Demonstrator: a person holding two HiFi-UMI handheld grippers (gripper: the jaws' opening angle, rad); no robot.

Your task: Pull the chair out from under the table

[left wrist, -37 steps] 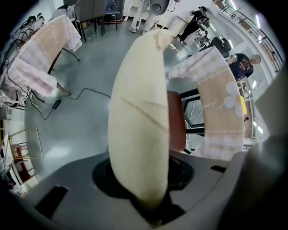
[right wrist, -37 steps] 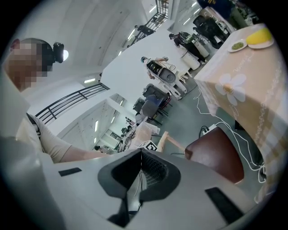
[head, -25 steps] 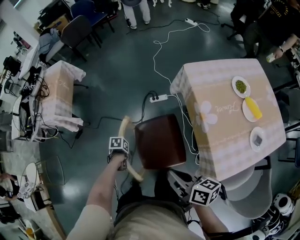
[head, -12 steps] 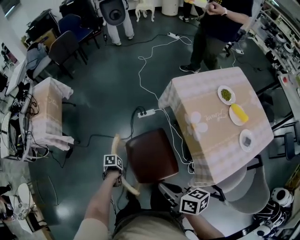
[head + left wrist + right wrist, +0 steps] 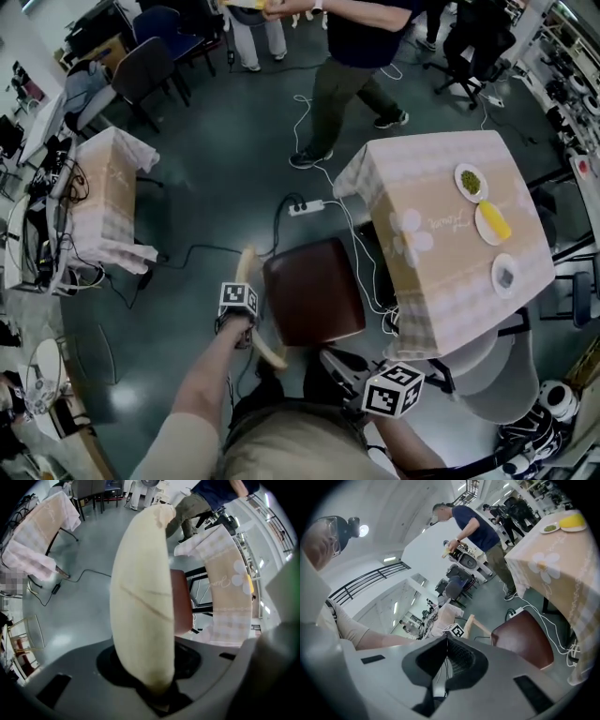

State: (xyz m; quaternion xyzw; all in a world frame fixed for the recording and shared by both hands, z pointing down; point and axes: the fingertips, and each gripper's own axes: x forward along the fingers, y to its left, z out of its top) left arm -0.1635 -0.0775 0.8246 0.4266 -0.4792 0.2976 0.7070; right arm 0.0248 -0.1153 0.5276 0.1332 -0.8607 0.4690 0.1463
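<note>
- Side bench (image 5: 103, 202), at 9 o'clock in the head view: draped in a pale checked cloth and well apart from the work. No readable print on it.
- Left claw (image 5: 244, 328), at 7 o'clock: clenched on the chair's cream backrest (image 5: 248, 267). The left gripper view shows the rail running straight down into the jaws. The top rail is likely chosen because it gives the best leverage for dragging.
- Marker cube (image 5: 238, 298) on that claw: black-and-white square pattern with no letters.
- Chair (image 5: 314, 292), at centre: brown seat, standing on the floor at the bench's 8 o'clock. Its right edge is just beside the hanging cloth. By my reading the seat is all but free of the bench.
- Power strip (image 5: 307, 207), at the chair's 12 o'clock: its white cable (image 5: 361, 258) trails down the gap between seat and bench. It could snag a chair leg.
- Right claw (image 5: 446, 644), at 5 o'clock in the head view: pads closed together with nothing between them. It is held off to the side and seems to be kept out of the pull.
- Bench (image 5: 441, 216), at 3 o'clock: checked cloth with a daisy print. A cursive word sits beside the flower, too small to read.
- Plates (image 5: 471, 183) along the bench's 3 o'clock edge: one with green food, one with yellow, and a small dish. They are well away from the chair side.
</note>
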